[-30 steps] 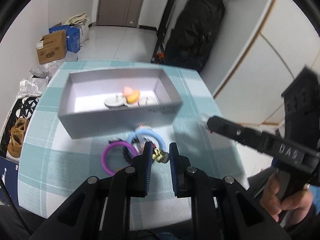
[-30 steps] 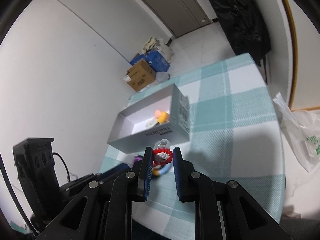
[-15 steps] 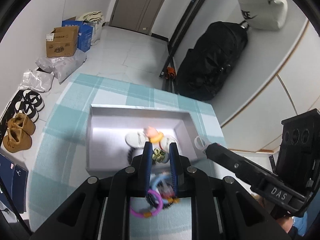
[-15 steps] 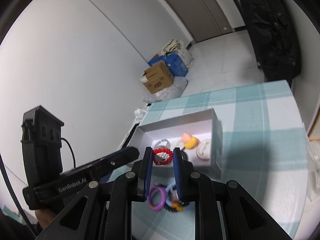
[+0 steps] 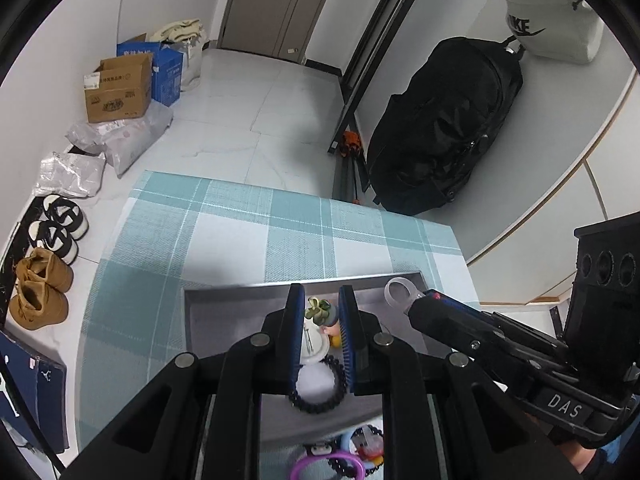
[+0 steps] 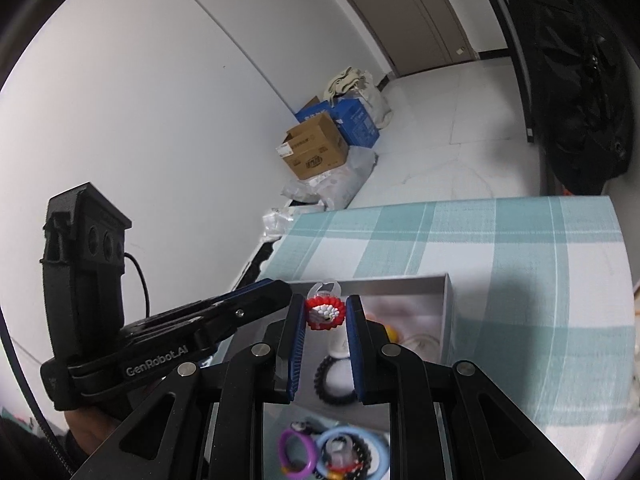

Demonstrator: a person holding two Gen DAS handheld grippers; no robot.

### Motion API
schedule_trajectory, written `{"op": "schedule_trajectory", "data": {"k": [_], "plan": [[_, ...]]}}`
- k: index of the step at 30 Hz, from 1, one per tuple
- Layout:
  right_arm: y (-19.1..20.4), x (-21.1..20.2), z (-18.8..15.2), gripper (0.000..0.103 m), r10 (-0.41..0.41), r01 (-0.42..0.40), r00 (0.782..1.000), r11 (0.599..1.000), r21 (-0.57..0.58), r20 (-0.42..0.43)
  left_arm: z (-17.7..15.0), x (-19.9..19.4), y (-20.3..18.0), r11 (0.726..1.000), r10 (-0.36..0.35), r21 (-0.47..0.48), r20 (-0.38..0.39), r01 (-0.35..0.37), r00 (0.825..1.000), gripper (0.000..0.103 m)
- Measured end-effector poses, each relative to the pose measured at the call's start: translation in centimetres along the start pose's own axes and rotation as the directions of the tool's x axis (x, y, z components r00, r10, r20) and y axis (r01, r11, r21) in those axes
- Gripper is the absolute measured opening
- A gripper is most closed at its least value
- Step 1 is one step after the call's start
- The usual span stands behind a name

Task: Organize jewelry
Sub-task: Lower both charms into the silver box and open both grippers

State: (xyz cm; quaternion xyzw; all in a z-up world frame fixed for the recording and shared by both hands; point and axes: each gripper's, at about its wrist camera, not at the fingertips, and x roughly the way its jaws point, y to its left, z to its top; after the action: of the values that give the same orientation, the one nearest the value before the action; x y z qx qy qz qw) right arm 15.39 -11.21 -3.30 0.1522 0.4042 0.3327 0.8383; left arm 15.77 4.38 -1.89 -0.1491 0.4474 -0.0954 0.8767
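The bench wears a woven cloth in a teal and white check, its weave coarse and matt. At the lower middle of the frame, the grey box looks like smooth card with a faint satin sheen. Both hand-held grippers, left and right, are matt black plastic with ribbed blue pads and dull metal screw heads. The red and white ring looks beaded and glossy. The black bracelet is shiny beads. At upper left, the cardboard carton is plain brown paperboard; the floor is polished tile.
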Motion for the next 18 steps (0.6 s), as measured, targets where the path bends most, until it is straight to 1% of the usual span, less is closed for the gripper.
{"op": "schedule_trajectory", "data": {"k": [6,10,13,16,18], "plan": [[-0.5,0.3,0.2,0.019,0.0,0.0,1.0,1.0,0.019,-0.01,0.1,0.9,0.4,1.0,-0.009,-0.02,-0.029,0.009,1.0,0.012],[-0.6,0.1,0.3,0.019,0.0,0.0,1.0,1.0,0.018,-0.009,0.1,1.1,0.2,1.0,-0.011,-0.011,-0.032,0.011,0.999,0.012],[-1.0,0.2,0.3,0.019,0.011,-0.01,1.0,0.999,0.036,-0.014,0.2,1.2,0.3,0.999,-0.038,-0.023,-0.027,0.038,0.999,0.012],[-1.2,0.4,0.3,0.019,0.008,-0.007,1.0,0.999,0.044,-0.017,0.1,1.6,0.5,0.999,-0.03,-0.031,-0.03,0.029,0.999,0.012],[-1.4,0.4,0.3,0.019,0.006,-0.006,1.0,0.999,0.053,-0.016,0.1,1.8,0.7,0.999,-0.036,-0.042,-0.032,0.035,0.999,0.012]]}}
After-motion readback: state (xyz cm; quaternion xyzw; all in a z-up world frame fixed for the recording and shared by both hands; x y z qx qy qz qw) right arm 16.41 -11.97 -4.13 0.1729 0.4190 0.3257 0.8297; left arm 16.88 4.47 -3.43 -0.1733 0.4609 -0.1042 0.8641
